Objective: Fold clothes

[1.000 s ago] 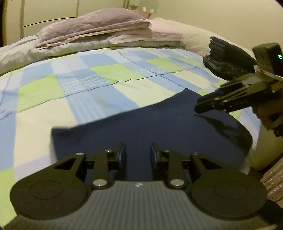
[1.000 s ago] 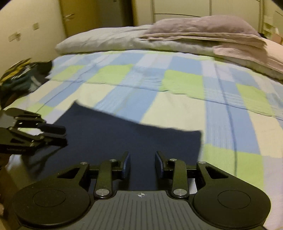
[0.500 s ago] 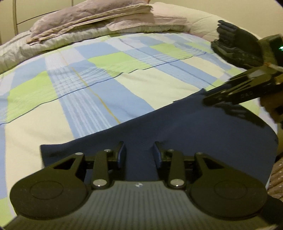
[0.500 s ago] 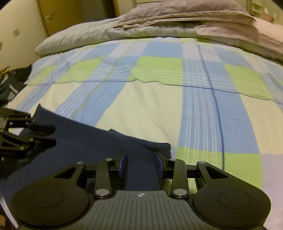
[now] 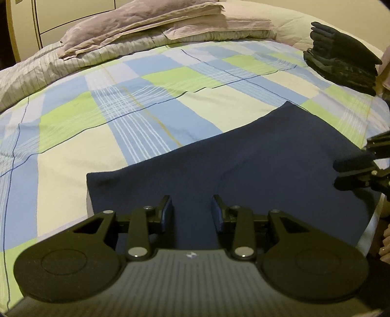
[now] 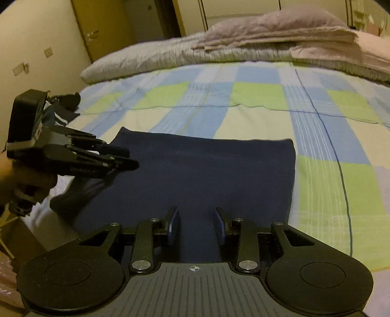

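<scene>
We find the folded navy-blue cloth (image 6: 207, 175) now flat on the checked bed (image 6: 256, 97), released since earlier. Left hand-held gripper (image 5: 191, 214) and right hand-held gripper (image 6: 196, 228) both gape wide, empty; no writing legible.

A home bedroom (checked bedspread (image 5: 151, 117), pillows (image 6: 280, 26)).

The checked bed (image 5: 151, 114) lies bare beyond the navy garment's (image 5: 256, 165) far edge, up to the pillows (image 5: 146, 22) and folded quilt (image 6: 158, 58) across its head. A stack of dark folded clothes (image 5: 341, 61) takes the right edge; another dark pile (image 6: 68, 102) sits at the left edge.
</scene>
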A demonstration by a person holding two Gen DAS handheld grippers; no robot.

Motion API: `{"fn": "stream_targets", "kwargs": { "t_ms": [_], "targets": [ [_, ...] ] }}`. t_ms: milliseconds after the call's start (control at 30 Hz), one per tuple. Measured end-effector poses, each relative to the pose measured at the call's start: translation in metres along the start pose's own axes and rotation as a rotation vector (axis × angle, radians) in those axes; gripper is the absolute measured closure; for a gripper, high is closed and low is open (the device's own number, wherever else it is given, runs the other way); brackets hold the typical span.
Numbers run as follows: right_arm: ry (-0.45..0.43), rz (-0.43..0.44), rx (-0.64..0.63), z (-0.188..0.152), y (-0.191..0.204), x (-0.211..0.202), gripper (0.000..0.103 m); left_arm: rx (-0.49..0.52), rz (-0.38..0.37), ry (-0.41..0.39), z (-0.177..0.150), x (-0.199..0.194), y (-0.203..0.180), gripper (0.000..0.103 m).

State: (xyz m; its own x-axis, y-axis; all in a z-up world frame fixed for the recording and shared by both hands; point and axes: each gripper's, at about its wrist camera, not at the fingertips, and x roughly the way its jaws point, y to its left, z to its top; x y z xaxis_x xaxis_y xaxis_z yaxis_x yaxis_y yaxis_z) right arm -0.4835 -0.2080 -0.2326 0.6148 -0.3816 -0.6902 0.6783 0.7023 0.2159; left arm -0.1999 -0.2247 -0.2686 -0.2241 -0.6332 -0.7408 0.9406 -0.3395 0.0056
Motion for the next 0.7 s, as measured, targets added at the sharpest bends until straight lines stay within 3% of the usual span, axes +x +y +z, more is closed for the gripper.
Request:
{"fn": "stream_targets", "kwargs": {
  "t_ms": [300,500,600,700],
  "targets": [
    [-0.018,-0.014,-0.026,-0.01,0.003,-0.002,0.068,-0.012,0.011,-0.016,-0.005,-0.006,0.001,0.07],
    [0.009,-0.055,-0.081,-0.001,0.011,-0.01,0.066,-0.053,0.075,-0.063,-0.032,-0.044,0.015,0.071],
    [-0.024,-0.073,-0.119,0.005,0.023,-0.019,0.028,-0.117,0.11,-0.083,-0.059,-0.07,0.025,0.071],
    [-0.031,-0.022,-0.156,0.012,0.038,-0.019,0.027,-0.184,0.137,-0.087,-0.085,-0.09,0.031,0.071]
  ]
}}
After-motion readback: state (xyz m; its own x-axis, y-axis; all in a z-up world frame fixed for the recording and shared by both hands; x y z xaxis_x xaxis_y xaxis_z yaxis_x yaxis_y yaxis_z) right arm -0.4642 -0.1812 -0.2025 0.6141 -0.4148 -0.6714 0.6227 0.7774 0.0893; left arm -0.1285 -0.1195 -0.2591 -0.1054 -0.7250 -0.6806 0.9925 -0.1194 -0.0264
